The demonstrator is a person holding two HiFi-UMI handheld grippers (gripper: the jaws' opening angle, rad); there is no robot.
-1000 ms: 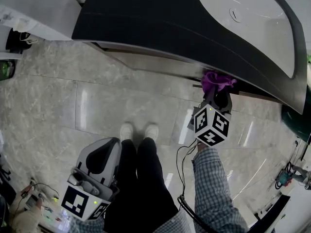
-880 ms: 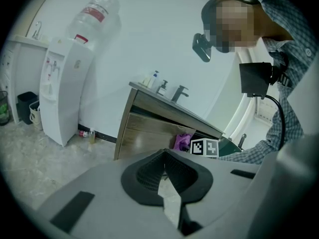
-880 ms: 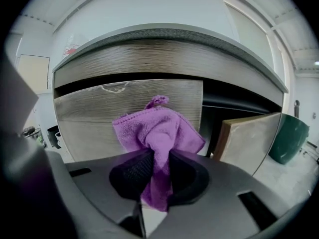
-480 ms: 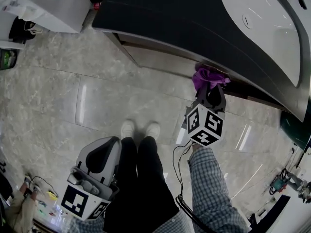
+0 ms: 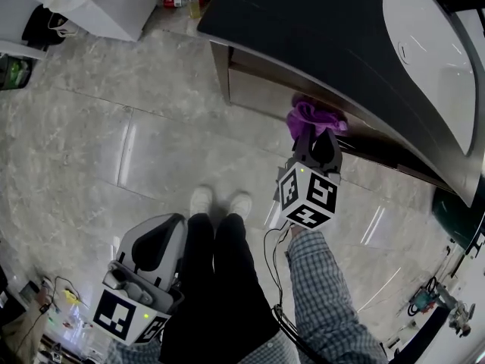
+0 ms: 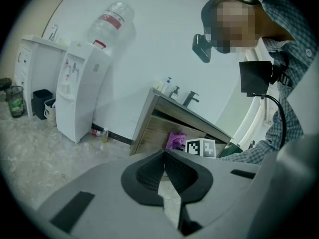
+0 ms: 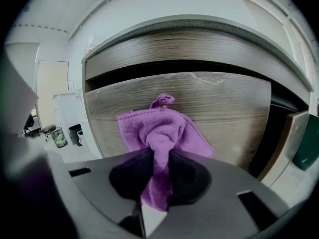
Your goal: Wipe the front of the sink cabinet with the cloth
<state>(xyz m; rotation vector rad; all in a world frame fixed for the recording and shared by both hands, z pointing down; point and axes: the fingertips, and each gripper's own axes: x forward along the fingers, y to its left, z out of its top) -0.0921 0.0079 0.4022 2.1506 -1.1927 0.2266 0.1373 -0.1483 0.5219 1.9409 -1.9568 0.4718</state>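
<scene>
The sink cabinet (image 7: 199,103) has a grey-brown wood-grain front under a dark countertop (image 5: 318,29). Its left corner is near, with marble floor (image 5: 114,142) beyond. The fuzzy, bunched purple cloth (image 7: 159,126) lies against that front, pinched mid-fold by the right gripper (image 7: 160,158). The left gripper (image 6: 164,166) hangs low, jaws together on nothing.
</scene>
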